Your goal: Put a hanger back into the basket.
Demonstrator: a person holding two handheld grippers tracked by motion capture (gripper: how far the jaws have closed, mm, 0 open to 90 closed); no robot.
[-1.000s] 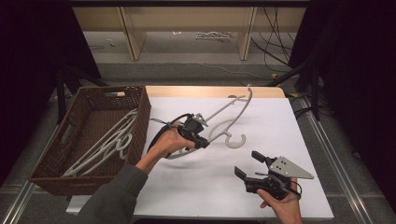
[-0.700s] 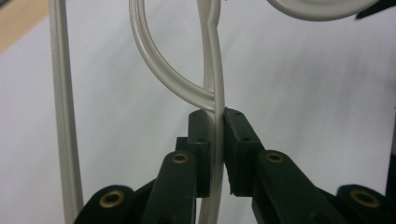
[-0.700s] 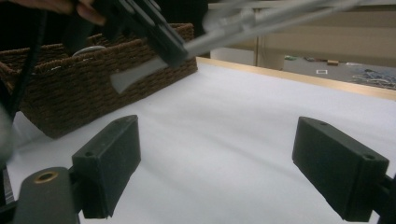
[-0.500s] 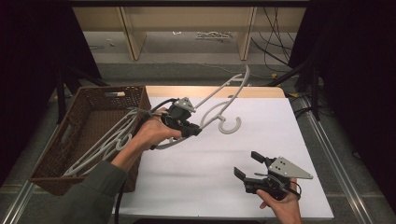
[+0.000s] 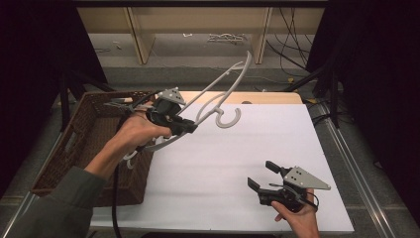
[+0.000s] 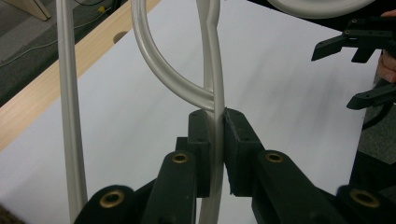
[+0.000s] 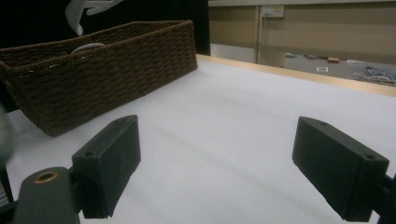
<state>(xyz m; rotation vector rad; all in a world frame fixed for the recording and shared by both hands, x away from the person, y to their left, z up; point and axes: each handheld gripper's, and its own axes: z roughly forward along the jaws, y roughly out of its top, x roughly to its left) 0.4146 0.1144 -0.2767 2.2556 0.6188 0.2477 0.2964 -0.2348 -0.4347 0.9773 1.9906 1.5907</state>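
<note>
Overhead, the white worktop (image 5: 218,173) lay before me as I ran the rig from afar, with the brown wicker basket (image 5: 94,144) standing at its left edge. From largest to smallest, the pale plastic hanger (image 5: 213,96) came next: it was lifted clear of the worktop, tilted, one end high toward the far side and the other low over the basket's near corner, its hook (image 5: 229,119) hanging above the white sheet. My left tongs (image 5: 185,128) were clamped tight on one thin bar of that hanger; the left gripper view showed the bar (image 6: 215,121) pinched between both black pads, with a curved branch (image 6: 159,65) joining it just above them. More pale hangers (image 7: 86,46) rested inside the basket, one peeping over the rim. My right tongs (image 5: 262,178) sat low near the worktop's front right, well apart from the hanger, jaws spread wide with nothing between them, the pads (image 7: 112,163) framing bare white surface.
</note>
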